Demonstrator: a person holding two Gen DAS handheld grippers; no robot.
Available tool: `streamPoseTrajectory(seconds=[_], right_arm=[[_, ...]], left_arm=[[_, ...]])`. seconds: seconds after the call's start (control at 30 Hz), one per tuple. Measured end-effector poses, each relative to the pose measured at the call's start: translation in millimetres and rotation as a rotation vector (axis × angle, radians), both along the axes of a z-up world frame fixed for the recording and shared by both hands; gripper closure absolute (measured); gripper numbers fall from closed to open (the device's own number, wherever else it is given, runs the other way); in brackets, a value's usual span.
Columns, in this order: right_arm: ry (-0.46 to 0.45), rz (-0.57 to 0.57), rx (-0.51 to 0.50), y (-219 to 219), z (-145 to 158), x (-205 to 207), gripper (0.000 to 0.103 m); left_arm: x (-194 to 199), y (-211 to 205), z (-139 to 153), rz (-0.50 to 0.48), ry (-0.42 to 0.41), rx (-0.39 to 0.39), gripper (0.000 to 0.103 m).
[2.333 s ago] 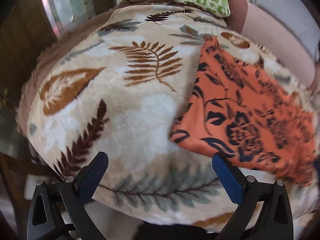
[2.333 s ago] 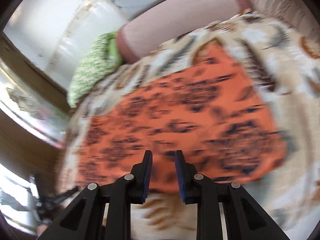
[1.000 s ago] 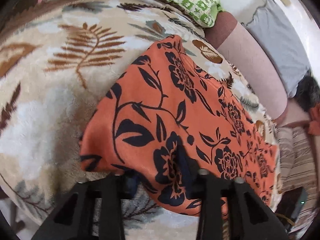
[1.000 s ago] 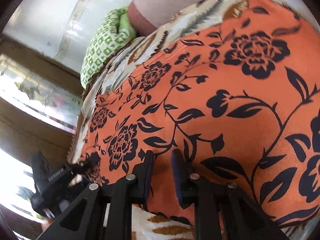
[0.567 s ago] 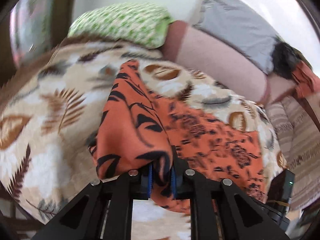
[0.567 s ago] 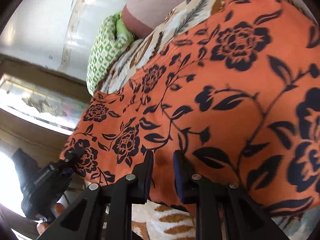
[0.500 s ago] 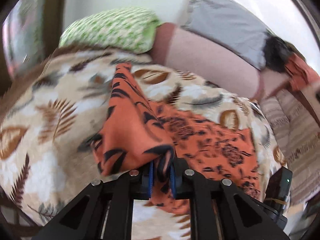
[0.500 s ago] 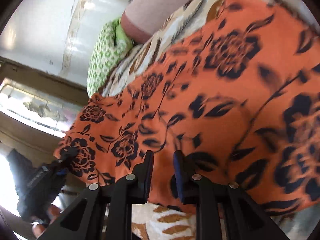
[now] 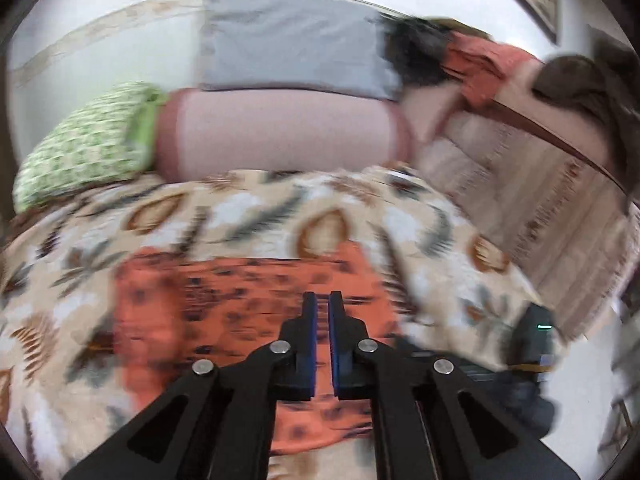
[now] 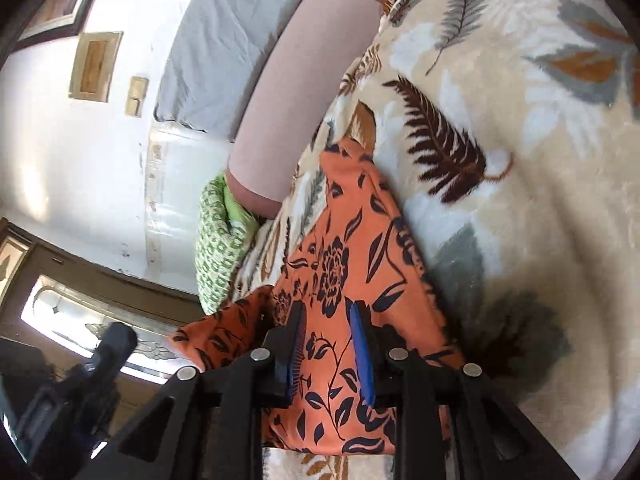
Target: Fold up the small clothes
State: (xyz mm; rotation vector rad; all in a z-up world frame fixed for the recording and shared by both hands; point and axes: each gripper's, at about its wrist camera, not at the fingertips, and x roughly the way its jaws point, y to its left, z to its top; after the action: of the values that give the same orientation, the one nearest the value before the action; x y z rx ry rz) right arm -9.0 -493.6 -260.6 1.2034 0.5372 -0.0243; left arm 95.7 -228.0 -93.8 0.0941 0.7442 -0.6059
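The orange cloth with dark flowers [image 9: 224,292] lies on the leaf-print blanket [image 9: 256,216], blurred by motion in the left wrist view. My left gripper [image 9: 322,296] hovers above it, shut, with nothing visible between its pads. In the right wrist view the cloth [image 10: 352,224] is a narrow folded strip. Its near left flap stands lifted off the blanket [image 10: 520,160]. My right gripper [image 10: 326,306] is low over the strip's near end. Its jaws are opening, and the cloth shows between them, but the pads do not press it.
A green patterned pillow [image 9: 88,140], a pink bolster [image 9: 280,132] and a grey pillow [image 9: 292,40] line the far side of the bed. Striped fabric [image 9: 520,208] lies to the right. The other gripper's black body [image 10: 116,340] is at lower left, before a window [image 10: 80,312].
The left gripper held a raised corner of the cloth; now it is higher, swung over the cloth, with nothing in its pads. The right jaws stand wider, and the cloth lies narrower.
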Motion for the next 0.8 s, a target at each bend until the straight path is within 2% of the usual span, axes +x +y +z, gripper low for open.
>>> streamPoseTrajectory(seconds=[0.03, 0.07, 0.1, 0.13, 0.23, 0.33, 0.4, 0.5, 0.6, 0.67, 0.8], right_arm=[[0.000, 0.012, -0.009, 1.3, 1.9, 1.1, 0.042], [0.011, 0.027, -0.021, 5.0, 4.5, 4.5, 0.030], [0.020, 0.035, -0.030, 9.9, 6.6, 8.9, 0.027], [0.013, 0.044, -0.037, 15.1, 9.2, 11.6, 0.027], [-0.023, 0.121, -0.048, 41.1, 21.4, 34.4, 0.027], [-0.040, 0.209, -0.061, 74.6, 31.3, 56.1, 0.027], [-0.056, 0.260, -0.087, 98.5, 42.3, 63.9, 0.027], [-0.096, 0.273, -0.095, 117.4, 58.6, 69.2, 0.025], [-0.096, 0.283, -0.180, 132.1, 79.2, 83.9, 0.023], [-0.075, 0.296, -0.225, 139.6, 91.0, 103.3, 0.022], [0.016, 0.350, -0.201, 158.1, 92.8, 155.8, 0.022]], left_arm=[[7.5, 21.4, -3.4, 0.059, 0.011, 0.004, 0.082], [15.4, 42.8, -8.6, 0.121, 0.036, 0.009, 0.058], [22.8, 65.0, -15.0, 0.187, 0.070, 0.009, 0.048], [29.0, 95.4, -23.1, 0.261, 0.105, -0.008, 0.045], [36.9, 167.1, -48.3, 0.420, 0.178, -0.018, 0.045], [39.6, 197.9, -73.4, 0.462, 0.260, -0.010, 0.045], [40.2, 198.8, -84.3, 0.447, 0.287, 0.000, 0.045], [38.1, 182.9, -97.3, 0.380, 0.281, 0.041, 0.045], [34.4, 160.8, -109.1, 0.294, 0.287, 0.080, 0.045], [30.2, 154.2, -110.9, 0.258, 0.294, 0.086, 0.045], [26.9, 143.1, -120.7, 0.217, 0.325, 0.097, 0.045]])
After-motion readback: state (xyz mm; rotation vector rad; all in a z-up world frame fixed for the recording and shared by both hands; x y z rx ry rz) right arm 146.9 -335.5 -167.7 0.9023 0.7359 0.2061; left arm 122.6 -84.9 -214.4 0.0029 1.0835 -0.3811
